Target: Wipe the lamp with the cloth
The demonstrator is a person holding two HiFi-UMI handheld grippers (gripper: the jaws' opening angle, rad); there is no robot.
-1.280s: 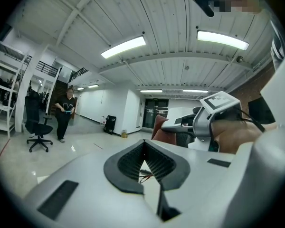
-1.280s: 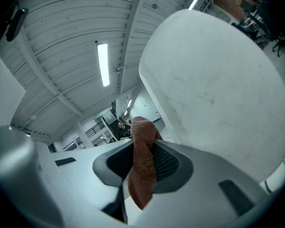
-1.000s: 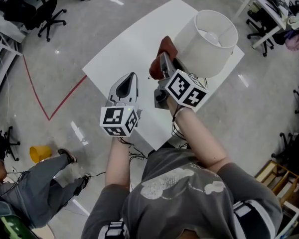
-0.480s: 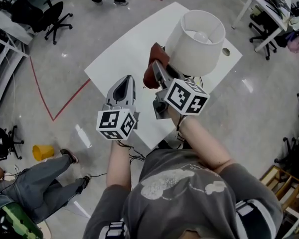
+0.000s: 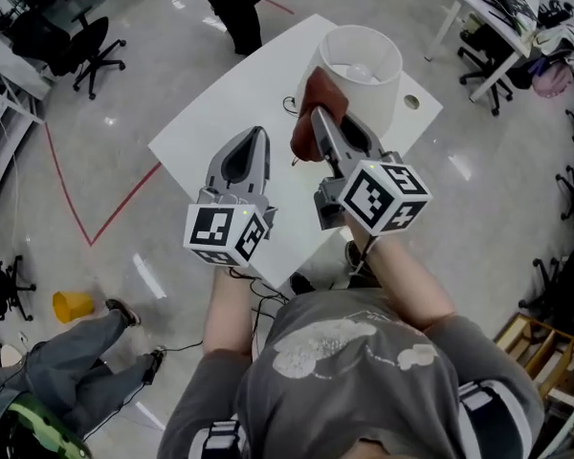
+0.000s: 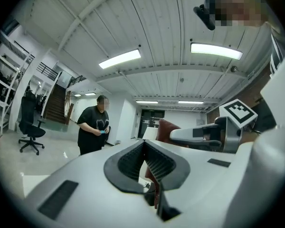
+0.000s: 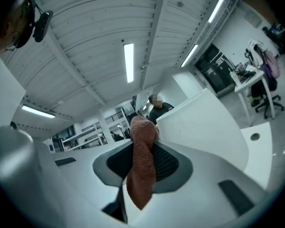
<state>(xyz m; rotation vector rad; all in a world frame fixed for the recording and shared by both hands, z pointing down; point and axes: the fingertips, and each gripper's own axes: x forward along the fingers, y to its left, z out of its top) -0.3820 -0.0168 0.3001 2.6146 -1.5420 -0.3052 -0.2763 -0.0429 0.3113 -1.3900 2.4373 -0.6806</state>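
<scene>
Head view: the right gripper (image 5: 318, 115) lifts the rust cloth (image 5: 309, 134) right beside the lamp (image 5: 375, 98) shade on the white table (image 5: 210, 122).

Left gripper view: the left gripper (image 6: 145, 148) is clenched and empty.

Right gripper view: jaws clamped on the cloth, shade just beyond. Best to sweep lightly so the lamp doesn't tip.

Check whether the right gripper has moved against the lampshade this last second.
Yes. The right gripper carried the cloth up the lampshade's left side, nearer its rim.
</scene>
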